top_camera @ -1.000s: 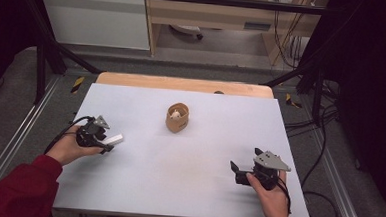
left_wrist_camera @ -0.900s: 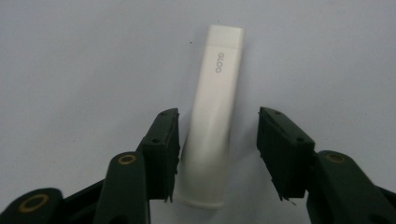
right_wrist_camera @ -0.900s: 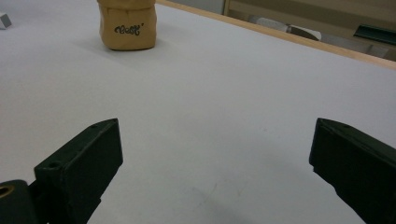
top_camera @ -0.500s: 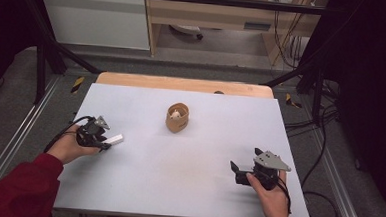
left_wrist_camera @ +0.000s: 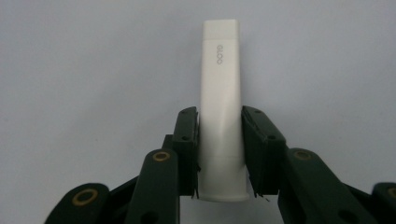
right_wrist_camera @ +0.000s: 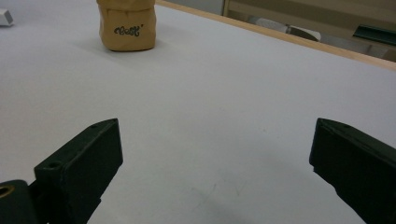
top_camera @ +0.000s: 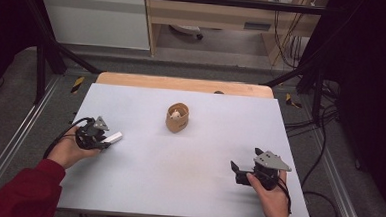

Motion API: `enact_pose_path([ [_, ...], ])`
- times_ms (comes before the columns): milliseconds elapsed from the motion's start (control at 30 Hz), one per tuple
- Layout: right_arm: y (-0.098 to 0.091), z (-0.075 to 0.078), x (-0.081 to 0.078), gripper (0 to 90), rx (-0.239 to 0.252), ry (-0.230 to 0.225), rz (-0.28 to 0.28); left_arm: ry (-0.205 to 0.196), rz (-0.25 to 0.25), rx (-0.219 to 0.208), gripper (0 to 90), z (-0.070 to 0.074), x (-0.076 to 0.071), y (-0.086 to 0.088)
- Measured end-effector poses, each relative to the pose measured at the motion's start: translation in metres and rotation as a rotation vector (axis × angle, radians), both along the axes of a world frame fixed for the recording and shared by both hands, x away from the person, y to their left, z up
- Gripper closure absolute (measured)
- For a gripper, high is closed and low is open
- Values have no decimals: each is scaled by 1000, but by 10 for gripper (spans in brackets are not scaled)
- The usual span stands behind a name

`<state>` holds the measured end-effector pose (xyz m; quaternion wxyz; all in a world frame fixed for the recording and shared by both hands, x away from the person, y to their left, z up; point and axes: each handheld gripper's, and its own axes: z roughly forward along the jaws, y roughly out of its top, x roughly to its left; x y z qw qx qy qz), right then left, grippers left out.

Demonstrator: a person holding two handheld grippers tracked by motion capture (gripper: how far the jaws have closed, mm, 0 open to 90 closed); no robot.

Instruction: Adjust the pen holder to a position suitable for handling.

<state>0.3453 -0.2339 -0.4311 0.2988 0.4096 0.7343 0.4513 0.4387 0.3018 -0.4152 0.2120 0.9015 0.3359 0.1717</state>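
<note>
Near the left edge of the table [top_camera: 141, 196], a slim white stick [left_wrist_camera: 220, 107] is pinched between the jaws of the left gripper [top_camera: 95, 137], low over the pale tabletop. In the left gripper view the clamp is seen on the lower half of the stick, with most of its length projecting straight out beyond the jaw tips; its long axis is thus laid along the gripper's own pointing line. From the high view that line is directed rightward and slightly away from the person, roughly toward the small tan pouch [top_camera: 177, 117] standing upright at the table's middle, well apart from the stick's free end. Something pale is seen inside the pouch's open top, too small to tell. The right gripper [top_camera: 245, 172] is held with jaws spread wide and empty above the near right part of the table, facing the pouch. The left hand is judged the one better placed, since the stick is already carried there.
</note>
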Motion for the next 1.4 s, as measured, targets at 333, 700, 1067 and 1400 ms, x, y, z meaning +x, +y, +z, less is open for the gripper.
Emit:
enact_pose_path([
  [333, 0, 0, 0, 30, -1, 2, 2, -176, 2, -91, 682, 21, -11, -6],
  [700, 0, 0, 0, 30, 0, 2, 2, -250, 34, -288, 682, 8, -26, -28],
  [1067, 5, -1, 2, 28, 11, 6, -1, -303, 51, -441, 682, 0, -40, -59],
  [1400, 8, 2, 2, 30, 41, 10, -27, -363, 28, -550, 682, 8, -56, -88],
])
